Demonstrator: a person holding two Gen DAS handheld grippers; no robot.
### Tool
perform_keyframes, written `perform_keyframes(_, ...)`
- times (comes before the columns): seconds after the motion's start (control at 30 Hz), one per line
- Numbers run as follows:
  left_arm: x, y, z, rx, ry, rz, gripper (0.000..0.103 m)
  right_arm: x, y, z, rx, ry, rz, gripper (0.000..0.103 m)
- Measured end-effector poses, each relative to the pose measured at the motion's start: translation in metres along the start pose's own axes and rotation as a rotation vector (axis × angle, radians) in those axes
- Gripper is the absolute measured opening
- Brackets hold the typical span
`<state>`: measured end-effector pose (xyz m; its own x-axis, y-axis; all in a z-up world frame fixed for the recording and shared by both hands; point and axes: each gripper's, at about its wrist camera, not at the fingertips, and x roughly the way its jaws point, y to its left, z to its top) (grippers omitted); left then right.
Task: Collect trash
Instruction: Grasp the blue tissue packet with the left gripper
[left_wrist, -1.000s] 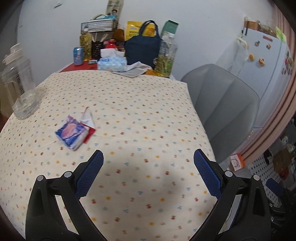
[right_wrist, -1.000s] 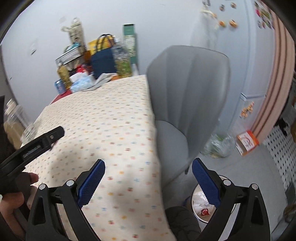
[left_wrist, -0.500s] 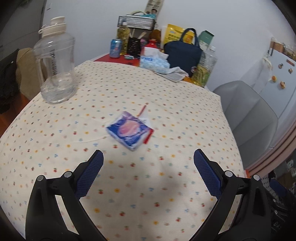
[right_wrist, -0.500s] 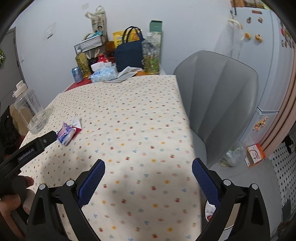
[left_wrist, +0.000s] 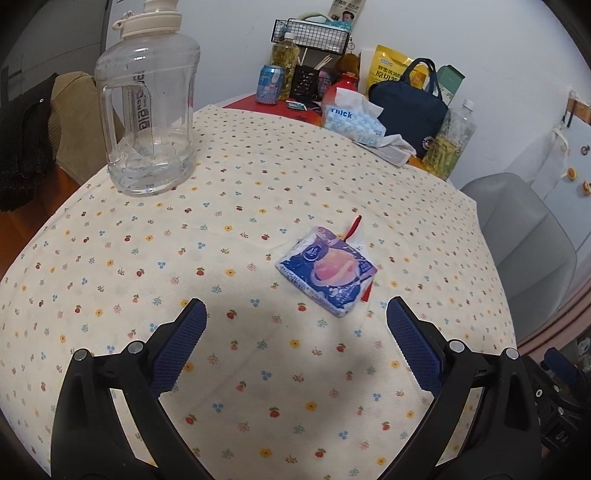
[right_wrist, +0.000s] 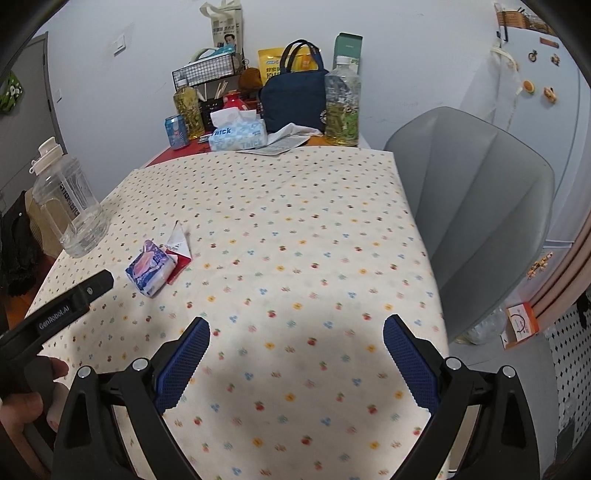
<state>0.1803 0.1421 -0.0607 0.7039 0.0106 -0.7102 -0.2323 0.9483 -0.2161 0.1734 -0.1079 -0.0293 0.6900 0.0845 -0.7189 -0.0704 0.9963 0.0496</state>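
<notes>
The left claw hung with jaws spread wide, gripping nothing; the right claw did likewise. A hand gripped the left handle.

Bare tablecloth around wrapper; water jug well left; clutter far edge.

A large clear plastic water jug stands on the flower-dotted cream tablecloth; a navy fabric handbag sits behind, beside a grey moulded chair.
</notes>
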Motion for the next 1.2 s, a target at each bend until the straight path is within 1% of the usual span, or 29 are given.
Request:
perform_keyframes(0.2, 0.021, -0.008, 0.005, 0.033, 0.037, 0.007, 0.097, 0.015, 0.007, 0.008, 0.002, 0.016, 0.016, 0.093)
perform_keyframes(0.47, 0.045, -0.025, 0.010, 0.067, 0.078, 0.016, 0.097, 0.028, -0.001, 0.017, 0.020, 0.028, 0.016, 0.093)
perform_keyframes(0.77, 0.063, -0.030, 0.014, 0.075, 0.089, 0.017, 0.096, 0.044, -0.005, 0.021, 0.027, 0.049, 0.008, 0.093)
perform_keyframes(0.8, 0.065, -0.030, 0.014, 0.072, 0.093, 0.013, 0.090, 0.045, -0.004, 0.021, 0.024, 0.050, 0.007, 0.093)
perform_keyframes(0.83, 0.067, -0.030, 0.014, 0.070, 0.100, 0.009, 0.081, 0.046, -0.004, 0.022, 0.021, 0.051, 0.005, 0.093)
perform_keyframes(0.87, 0.070, -0.029, 0.014, 0.067, 0.115, 0.005, 0.075, 0.047, -0.003, 0.022, 0.017, 0.053, 0.004, 0.093)
perform_keyframes(0.9, 0.071, -0.028, 0.013, 0.068, 0.120, 0.004, 0.064, 0.049, -0.002, 0.023, 0.015, 0.055, 0.003, 0.093)
perform_keyframes(0.93, 0.069, -0.028, 0.013, 0.076, 0.111, 0.018, 0.050, 0.050, 0.000, 0.024, 0.012, 0.057, 0.002, 0.092)
perform_keyframes(0.97, 0.070, -0.025, 0.013, 0.077, 0.117, 0.024, 0.034, 0.052, 0.001, 0.025, 0.010, 0.058, 0.004, 0.092)
perform_keyframes(1.0, 0.068, -0.020, 0.015, 0.066, 0.120, 0.020, 0.027, 0.053, 0.003, 0.025, 0.007, 0.059, 0.006, 0.092)
perform_keyframes(1.03, 0.068, -0.017, 0.015, 0.056, 0.124, 0.010, 0.021, 0.055, 0.006, 0.026, 0.003, 0.062, 0.011, 0.092)
perform_keyframes(1.07, 0.065, -0.013, 0.016, 0.052, 0.122, 0.011, 0.020, 0.056, 0.010, 0.026, 0.000, 0.064, 0.017, 0.092)
perform_keyframes(1.13, 0.058, -0.006, 0.018, 0.056, 0.098, 0.043, 0.014, 0.060, 0.019, 0.027, -0.007, 0.072, 0.041, 0.092)
perform_keyframes(1.2, 0.054, 0.002, 0.021, 0.044, 0.087, 0.056, 0.012, 0.062, 0.028, 0.027, -0.021, 0.074, 0.054, 0.091)
